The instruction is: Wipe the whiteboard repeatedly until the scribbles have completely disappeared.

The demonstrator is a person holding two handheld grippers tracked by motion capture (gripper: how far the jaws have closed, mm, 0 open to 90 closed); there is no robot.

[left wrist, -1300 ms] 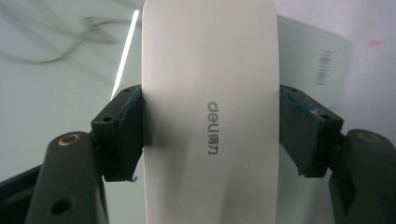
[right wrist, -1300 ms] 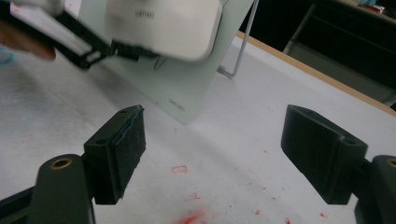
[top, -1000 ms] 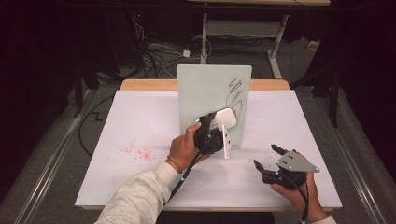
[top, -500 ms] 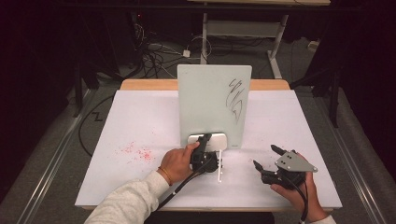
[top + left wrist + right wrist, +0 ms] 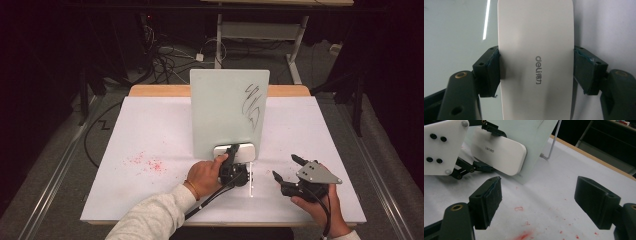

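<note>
The left claw (image 5: pixel 235 155) is clamped on a white whiteboard eraser (image 5: pixel 235 151); in the left gripper view both pads (image 5: pixel 492 71) press flat against the long sides of the eraser (image 5: pixel 536 60), whose grey "deli" mark reads along its length. The eraser sits low against the face of the upright whiteboard (image 5: pixel 225 110), at its bottom edge, just above the bench (image 5: pixel 150 125). Black scribbled marks (image 5: pixel 252 102) show on the upper right part of the board, well apart from the eraser. The person's left hand (image 5: pixel 202 176) holds the claw body, with a pale sleeve (image 5: pixel 150 217) entering from the bottom edge. The right claw (image 5: pixel 286 167) stands apart with nothing between its jaws, held by the right hand (image 5: pixel 320 205) low over the bench to the right of the board; in the right gripper view the pads (image 5: pixel 491 200) frame bare bench surface. Red specks (image 5: pixel 145 162) lie scattered on the white bench cover to the left of the board, and further red smears (image 5: pixel 524 235) lie under the right claw. A thin metal prop (image 5: pixel 552 143) slants down behind the board.
</note>
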